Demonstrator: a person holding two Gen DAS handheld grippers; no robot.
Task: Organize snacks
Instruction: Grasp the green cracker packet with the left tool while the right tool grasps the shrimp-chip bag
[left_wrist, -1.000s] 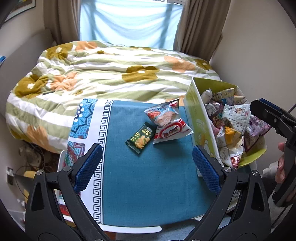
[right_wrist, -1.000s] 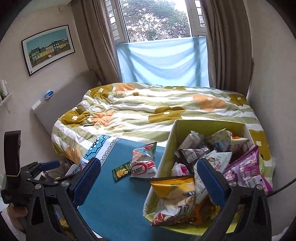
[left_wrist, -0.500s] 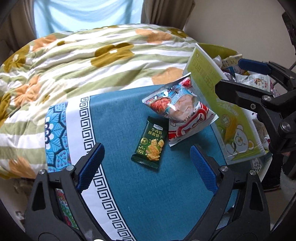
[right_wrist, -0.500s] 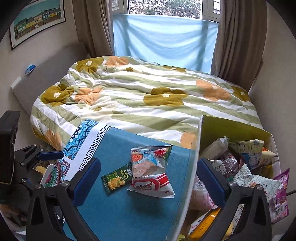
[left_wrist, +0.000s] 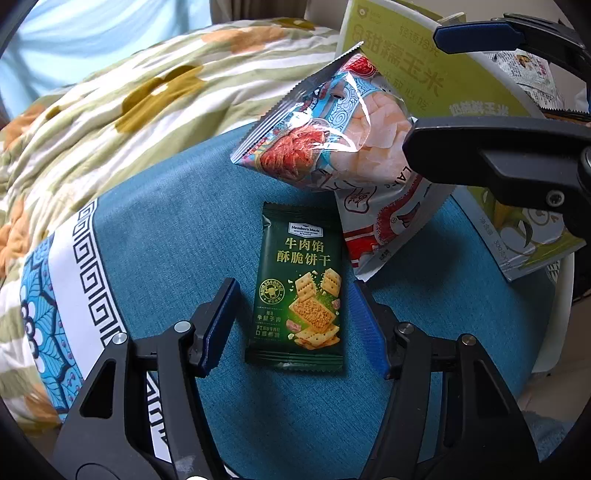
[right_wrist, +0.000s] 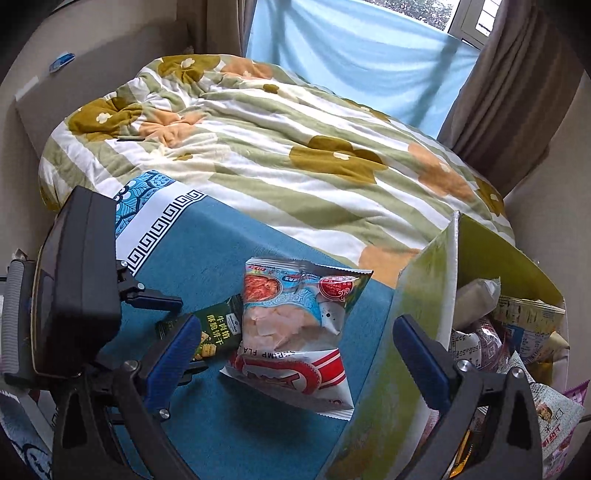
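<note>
"Member's Mark" on green biscuit packet (left_wrist: 300, 295); perhaps "SHRIMP FLA…" on shrimp-chip bag (right_wrist: 295, 321).

Glossy plastic cracker packet (left_wrist: 300, 295), woven tablecloth (left_wrist: 177, 221)

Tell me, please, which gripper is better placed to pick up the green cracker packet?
Left. The left gripper straddles the green cracker packet, jaws closing around it, not yet touching. The right gripper hangs open over the shrimp chips bag.
</note>
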